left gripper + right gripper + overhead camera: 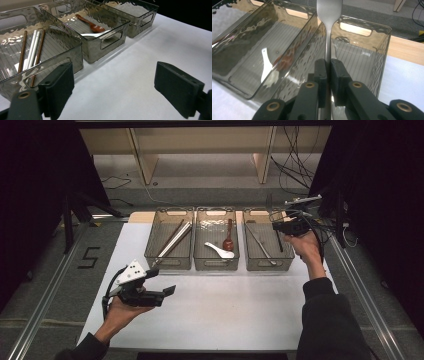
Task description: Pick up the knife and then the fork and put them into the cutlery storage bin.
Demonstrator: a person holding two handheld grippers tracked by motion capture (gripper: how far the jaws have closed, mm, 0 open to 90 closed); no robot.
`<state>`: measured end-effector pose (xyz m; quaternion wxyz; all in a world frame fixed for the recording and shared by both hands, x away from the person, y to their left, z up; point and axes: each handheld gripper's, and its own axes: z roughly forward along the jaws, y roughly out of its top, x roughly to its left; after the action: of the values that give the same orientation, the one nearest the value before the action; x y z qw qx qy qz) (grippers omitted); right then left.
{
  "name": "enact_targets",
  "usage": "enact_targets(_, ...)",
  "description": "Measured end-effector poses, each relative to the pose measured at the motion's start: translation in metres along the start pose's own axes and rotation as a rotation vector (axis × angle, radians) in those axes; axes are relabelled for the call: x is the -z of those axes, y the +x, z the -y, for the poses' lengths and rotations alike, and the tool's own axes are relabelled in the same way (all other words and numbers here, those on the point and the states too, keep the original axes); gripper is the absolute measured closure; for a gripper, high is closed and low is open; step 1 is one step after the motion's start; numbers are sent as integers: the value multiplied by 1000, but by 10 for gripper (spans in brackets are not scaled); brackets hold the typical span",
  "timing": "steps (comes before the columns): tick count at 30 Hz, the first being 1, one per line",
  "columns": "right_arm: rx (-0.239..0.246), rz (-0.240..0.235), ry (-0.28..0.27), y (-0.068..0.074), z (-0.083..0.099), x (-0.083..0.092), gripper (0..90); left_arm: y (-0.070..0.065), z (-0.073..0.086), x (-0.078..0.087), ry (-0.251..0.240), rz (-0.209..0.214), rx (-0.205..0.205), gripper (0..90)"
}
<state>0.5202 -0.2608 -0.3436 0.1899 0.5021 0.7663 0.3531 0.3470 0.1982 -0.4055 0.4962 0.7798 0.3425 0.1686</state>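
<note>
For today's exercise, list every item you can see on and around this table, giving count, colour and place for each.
Clear smoky plastic bins: three, grey, in a row at the table's far side.
Chopsticks: two white, two brown, in the left bin.
Spoons: one white, one reddish-brown, in the middle bin.
Metal cutlery: at least two pieces, silver and dark, in the right bin.
Silver metal fork: one, upright above the right bin, clamped.
White table sheet: one.
Left gripper: black, open, over the sheet.
Right gripper: black, shut on the fork.
</note>
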Motion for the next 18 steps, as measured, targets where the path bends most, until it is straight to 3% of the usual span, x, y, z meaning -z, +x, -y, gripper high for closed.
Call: enact_targets(18,0,26,34,-1,4,-17,845,0,0,0,-1,1,2,156)
